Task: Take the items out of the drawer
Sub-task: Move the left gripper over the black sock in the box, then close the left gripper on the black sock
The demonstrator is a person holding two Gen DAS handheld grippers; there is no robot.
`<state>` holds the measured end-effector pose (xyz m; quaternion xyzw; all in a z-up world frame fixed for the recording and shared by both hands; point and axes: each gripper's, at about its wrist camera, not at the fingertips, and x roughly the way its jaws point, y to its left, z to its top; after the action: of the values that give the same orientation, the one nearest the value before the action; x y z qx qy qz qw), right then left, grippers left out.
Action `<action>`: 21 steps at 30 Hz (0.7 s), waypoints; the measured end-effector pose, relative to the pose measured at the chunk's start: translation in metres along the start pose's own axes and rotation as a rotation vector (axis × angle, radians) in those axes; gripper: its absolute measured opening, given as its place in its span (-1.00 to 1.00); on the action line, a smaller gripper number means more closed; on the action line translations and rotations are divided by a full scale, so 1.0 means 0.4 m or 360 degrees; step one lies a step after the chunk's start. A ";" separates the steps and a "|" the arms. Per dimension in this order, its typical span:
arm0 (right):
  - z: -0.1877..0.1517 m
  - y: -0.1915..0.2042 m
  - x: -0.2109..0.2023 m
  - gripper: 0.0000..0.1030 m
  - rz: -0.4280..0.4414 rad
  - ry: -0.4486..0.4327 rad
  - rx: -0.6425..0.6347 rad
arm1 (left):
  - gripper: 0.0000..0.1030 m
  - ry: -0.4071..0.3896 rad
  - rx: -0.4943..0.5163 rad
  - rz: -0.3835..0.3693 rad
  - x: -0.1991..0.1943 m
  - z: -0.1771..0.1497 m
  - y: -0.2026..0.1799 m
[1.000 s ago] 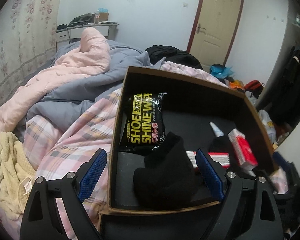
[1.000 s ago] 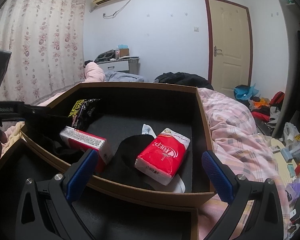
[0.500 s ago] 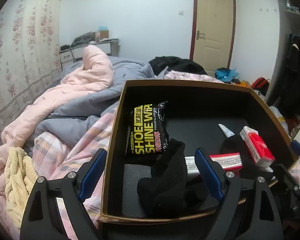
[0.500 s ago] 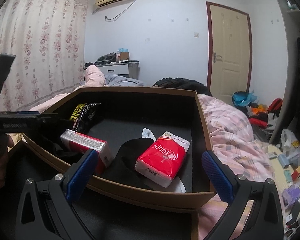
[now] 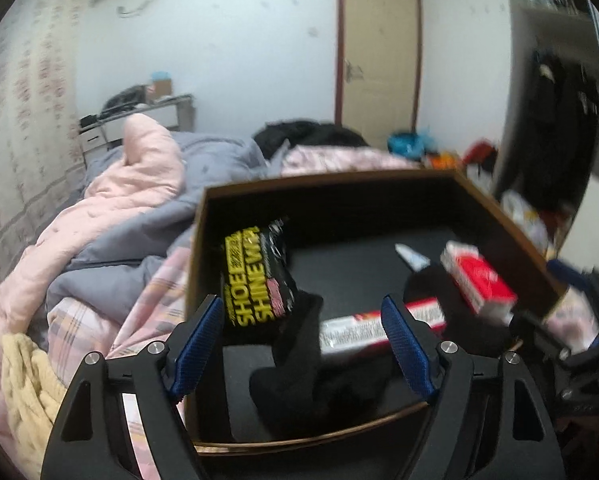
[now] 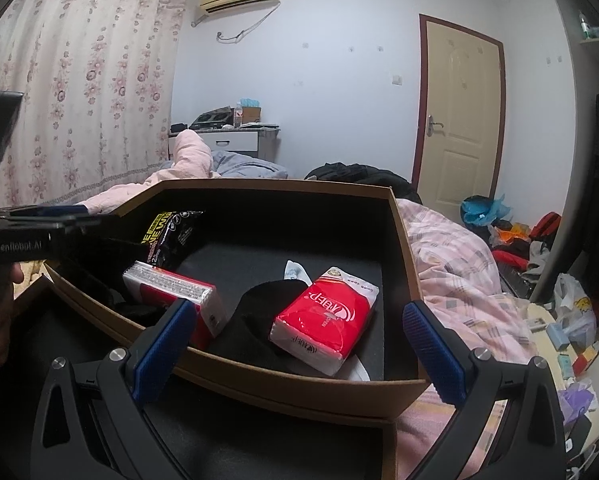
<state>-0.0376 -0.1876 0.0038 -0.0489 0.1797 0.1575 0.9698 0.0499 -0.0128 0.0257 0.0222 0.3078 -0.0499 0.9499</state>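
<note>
A brown drawer [image 5: 339, 178] with black lining sits on the bed. Inside lie a black-and-yellow shoe wipes pack [image 5: 255, 280], a black sock [image 5: 299, 364], a long red-and-white tissue pack [image 5: 359, 332], a red tissue pack [image 5: 479, 280] and a white tube [image 5: 411, 256]. My left gripper [image 5: 299, 320] hangs over the drawer's near left part, its jaws closing. The sock and the wipes pack lie between them, untouched by the pads. My right gripper [image 6: 297, 312] stands open over the drawer's front wall [image 6: 279, 388], facing the red tissue pack [image 6: 323, 316].
The drawer rests on a pink plaid sheet [image 6: 459, 280]. A pink and grey quilt [image 5: 131, 208] lies heaped to the left, with a yellow cloth [image 5: 23, 384] near it. Bags and clutter cover the floor [image 6: 519, 240] by the door on the right.
My left gripper rolled and shifted slightly, so the drawer now looks more level, and its jaws stand narrower. The right gripper and the drawer's contents have not moved.
</note>
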 end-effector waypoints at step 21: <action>-0.001 0.006 0.005 0.98 0.0046 0.0024 0.0014 | -0.85 0.0042 -0.0360 -0.0164 -0.071 -0.005 0.066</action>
<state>-0.0369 -0.1849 0.0026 -0.0434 0.1884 0.1702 0.9663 0.0287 0.0160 0.0412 -0.1005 0.3246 -0.0633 0.9384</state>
